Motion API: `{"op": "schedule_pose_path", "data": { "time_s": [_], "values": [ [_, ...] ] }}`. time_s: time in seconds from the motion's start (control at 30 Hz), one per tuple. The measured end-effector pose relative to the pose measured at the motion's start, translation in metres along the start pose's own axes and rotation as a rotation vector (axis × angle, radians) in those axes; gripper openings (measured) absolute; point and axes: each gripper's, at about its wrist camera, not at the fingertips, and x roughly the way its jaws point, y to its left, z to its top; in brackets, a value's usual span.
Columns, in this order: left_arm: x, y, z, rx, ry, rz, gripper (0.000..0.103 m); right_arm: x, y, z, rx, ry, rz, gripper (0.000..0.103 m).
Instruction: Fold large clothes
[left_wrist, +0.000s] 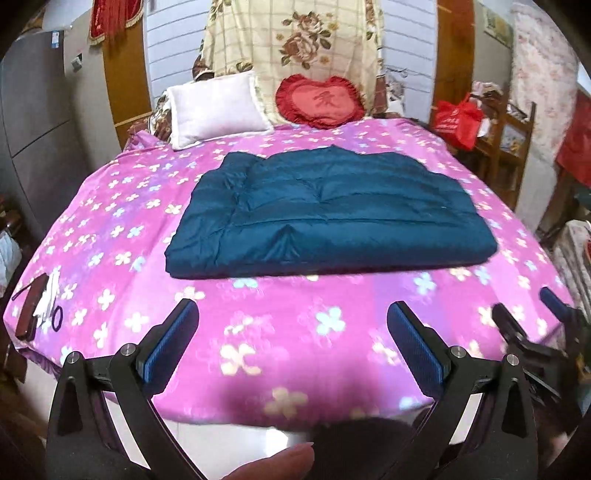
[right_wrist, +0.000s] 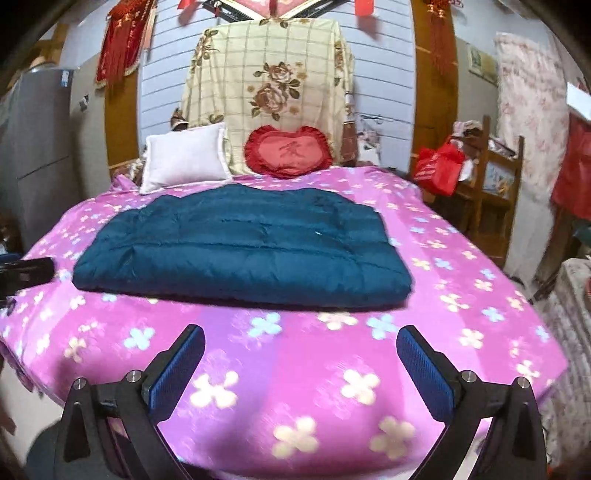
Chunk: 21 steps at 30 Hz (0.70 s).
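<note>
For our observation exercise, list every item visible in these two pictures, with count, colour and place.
Folded padded garment: one, dark teal, middle of bed.
Bedspread: one, pink with pale flowers, covering bed.
Pillow: one, white, at head, left.
Heart cushion: one, red, at head, centre.
Floral cloth: one, cream, draped behind cushions.
Bag: one, red, right of bed.
Hair tie: one, dark, bed's near left corner.
Left gripper: one, black with blue pads, open, over near edge.
Right gripper: one, same colours, open, over near edge.

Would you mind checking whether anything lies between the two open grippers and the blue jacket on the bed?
Nothing visible does. Only bare pink bedspread separates the left gripper and right gripper from the folded blue jacket.
</note>
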Motion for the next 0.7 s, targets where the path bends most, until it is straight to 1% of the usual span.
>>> {"op": "schedule_pose_path", "data": {
  "time_s": [0.13, 0.23, 0.33, 0.57, 0.7],
  "values": [
    [-0.025, 0.000, -0.008, 0.003, -0.023, -0.025, 0.102, -0.008, -0.017, -0.013, 0.069, 0.042, -0.015, 0.103],
    [-0.038, -0.001, -0.012, 0.012, -0.046, -0.025, 0.102, -0.015, -0.022, -0.016, 0.079, 0.023, -0.020, 0.103],
    [-0.040, -0.002, -0.015, 0.022, -0.055, -0.032, 0.102, -0.018, -0.022, -0.018, 0.068, 0.005, -0.020, 0.103],
    [-0.038, 0.001, -0.021, 0.003, -0.050, -0.031, 0.102, -0.014, -0.010, -0.019, 0.016, 0.011, -0.014, 0.103],
    [-0.036, 0.004, -0.021, -0.004, -0.043, -0.026, 0.102, -0.014, -0.008, -0.020, 0.013, 0.009, -0.008, 0.103]
  ]
}}
